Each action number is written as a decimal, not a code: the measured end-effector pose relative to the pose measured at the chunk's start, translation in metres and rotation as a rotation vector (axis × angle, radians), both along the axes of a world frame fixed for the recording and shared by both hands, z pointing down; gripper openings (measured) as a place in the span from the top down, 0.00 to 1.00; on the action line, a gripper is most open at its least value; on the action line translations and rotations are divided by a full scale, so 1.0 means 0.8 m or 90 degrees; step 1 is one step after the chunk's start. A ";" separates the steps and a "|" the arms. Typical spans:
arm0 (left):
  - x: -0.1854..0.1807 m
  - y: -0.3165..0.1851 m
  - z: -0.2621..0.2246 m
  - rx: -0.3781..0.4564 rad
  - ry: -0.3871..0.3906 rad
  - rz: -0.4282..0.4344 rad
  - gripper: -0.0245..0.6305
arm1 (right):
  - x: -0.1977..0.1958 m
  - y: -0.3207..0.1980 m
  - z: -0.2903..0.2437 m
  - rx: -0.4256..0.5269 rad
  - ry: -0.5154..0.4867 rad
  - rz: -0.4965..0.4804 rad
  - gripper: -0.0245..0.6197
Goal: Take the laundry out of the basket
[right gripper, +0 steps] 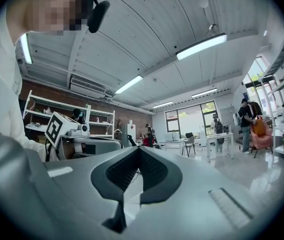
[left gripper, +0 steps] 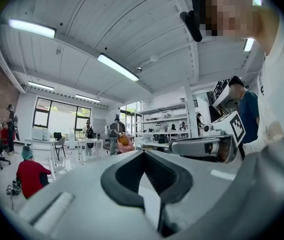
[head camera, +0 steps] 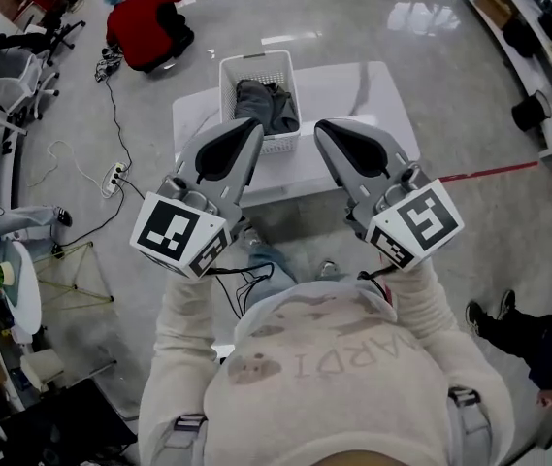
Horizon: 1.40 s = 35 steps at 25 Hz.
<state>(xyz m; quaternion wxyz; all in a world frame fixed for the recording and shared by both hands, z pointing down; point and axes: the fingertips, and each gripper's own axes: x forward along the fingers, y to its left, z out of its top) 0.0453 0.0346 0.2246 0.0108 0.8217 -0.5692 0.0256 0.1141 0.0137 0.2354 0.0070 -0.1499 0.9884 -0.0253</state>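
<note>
A white slatted laundry basket (head camera: 261,66) stands on a white table (head camera: 363,90), with dark grey laundry (head camera: 268,105) heaped inside it. I hold both grippers up near my chest, pointing towards the basket but apart from it. My left gripper (head camera: 248,127) is shut with nothing between its jaws, its tips meeting (left gripper: 142,152). My right gripper (head camera: 326,129) is likewise shut and empty, its tips together (right gripper: 137,149). Both gripper views look level across the room, so neither shows the basket. Each shows the other gripper: the right gripper (left gripper: 201,146) and the left gripper (right gripper: 89,145).
A person in red (head camera: 145,25) crouches on the floor beyond the table's left side. A power strip with cables (head camera: 114,177) lies on the floor at left, near office chairs (head camera: 14,90). Shelving (head camera: 537,37) lines the right wall. Another person's shoes (head camera: 494,318) are at right.
</note>
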 end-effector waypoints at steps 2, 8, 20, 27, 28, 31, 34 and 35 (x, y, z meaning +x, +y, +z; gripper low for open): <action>-0.027 -0.016 0.003 -0.004 0.000 0.010 0.96 | -0.026 -0.016 0.002 -0.005 -0.002 0.016 0.92; -0.121 -0.056 0.006 -0.014 0.010 0.038 0.96 | -0.112 -0.059 0.004 -0.019 0.000 0.057 0.92; -0.233 -0.112 0.043 -0.052 0.015 0.130 0.96 | -0.219 -0.105 0.024 -0.043 0.001 0.158 0.92; -0.228 -0.157 0.074 -0.073 0.030 0.160 0.96 | -0.222 -0.138 0.036 -0.048 0.013 0.184 0.92; -0.226 -0.166 0.078 -0.075 0.032 0.161 0.96 | -0.221 -0.146 0.038 -0.050 0.013 0.184 0.92; -0.219 -0.192 0.090 -0.084 0.038 0.153 0.96 | -0.222 -0.173 0.044 -0.058 0.013 0.178 0.92; -0.217 -0.222 0.107 -0.093 0.052 0.136 0.96 | -0.226 -0.205 0.048 -0.063 0.011 0.166 0.92; -0.217 -0.232 0.114 -0.093 0.057 0.132 0.96 | -0.228 -0.215 0.048 -0.061 0.010 0.160 0.92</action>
